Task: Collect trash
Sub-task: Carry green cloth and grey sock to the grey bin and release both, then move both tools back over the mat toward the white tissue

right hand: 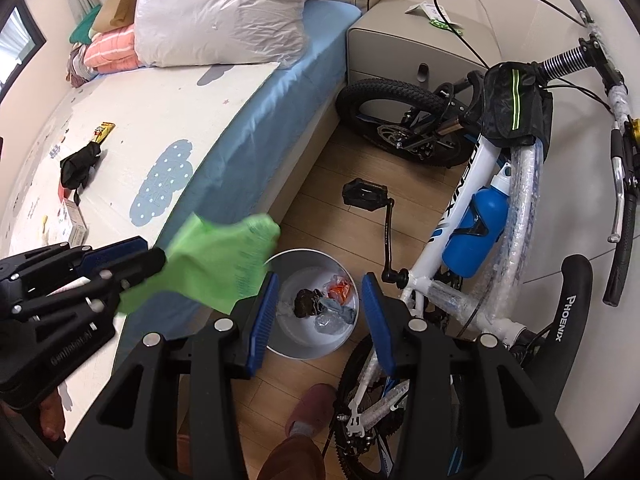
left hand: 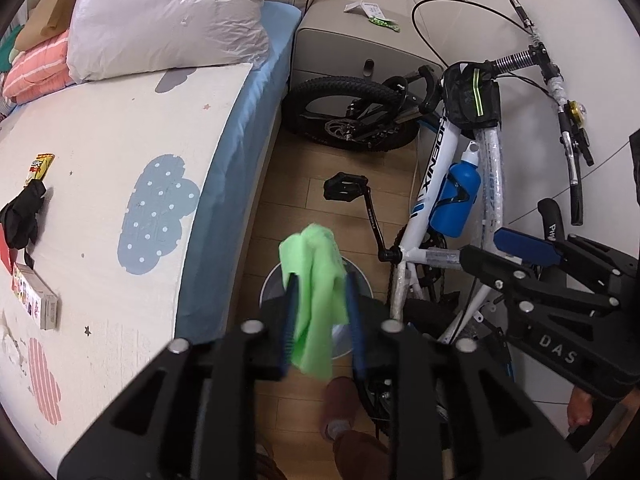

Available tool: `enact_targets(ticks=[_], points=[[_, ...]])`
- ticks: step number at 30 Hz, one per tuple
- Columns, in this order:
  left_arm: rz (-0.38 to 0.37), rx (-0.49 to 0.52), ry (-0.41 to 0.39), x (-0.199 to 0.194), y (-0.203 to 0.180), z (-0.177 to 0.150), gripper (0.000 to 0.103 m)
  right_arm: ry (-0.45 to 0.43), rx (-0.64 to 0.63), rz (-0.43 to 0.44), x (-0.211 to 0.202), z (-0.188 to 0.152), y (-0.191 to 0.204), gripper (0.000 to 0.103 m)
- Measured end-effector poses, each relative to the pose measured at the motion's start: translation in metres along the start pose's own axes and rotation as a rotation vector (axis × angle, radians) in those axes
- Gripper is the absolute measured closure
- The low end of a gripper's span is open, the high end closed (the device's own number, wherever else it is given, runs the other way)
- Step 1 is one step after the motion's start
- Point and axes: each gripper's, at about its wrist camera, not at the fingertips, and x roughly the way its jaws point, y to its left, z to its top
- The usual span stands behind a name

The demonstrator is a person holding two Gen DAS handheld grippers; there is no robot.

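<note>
Right wrist view: right gripper (right hand: pixel 318 312) empty, jaws apart above the metal trash bin (right hand: pixel 348 280). Left gripper (left hand: pixel 320 312) jaws parted, green cloth (left hand: pixel 316 296) hanging between them; pad contact unclear.

Bed (right hand: pixel 224 92), white mat with cloud shapes over blue sheet. On mat, going away from white bagged pillow (right hand: pixel 224 12) at head end: yellow snack wrapper (right hand: pixel 103 132), black crumpled cloth (right hand: pixel 78 166), small printed box (right hand: pixel 74 220). Wood floor (right hand: pixel 320 196) beside bed: round metal bin (right hand: pixel 312 304) with trash inside, white bicycle (right hand: pixel 472 216), grey nightstand (right hand: pixel 420 48) near pillow.
</note>
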Motion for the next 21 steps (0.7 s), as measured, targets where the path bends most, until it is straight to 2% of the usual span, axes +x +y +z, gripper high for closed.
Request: enact_targets(ticks=[1, 2, 12, 21], points=[[0.003, -0.005, -0.008, -0.001, 0.001, -0.001, 0.045, 0.0, -0.001, -0.001, 0.0, 0.0, 0.0, 0.061], [0.001, -0.009, -0.019, -0.003, 0.002, -0.002, 0.036, 0.0, -0.003, -0.002, -0.001, 0.0, 0.001, 0.061], [0.027, -0.092, -0.052, -0.024, 0.034, -0.009, 0.035, -0.001, -0.077, 0.017, -0.003, 0.008, 0.033, 0.061], [0.127, -0.253, -0.094, -0.063, 0.105, -0.032, 0.035, -0.013, -0.219, 0.075, -0.007, 0.025, 0.106, 0.061]])
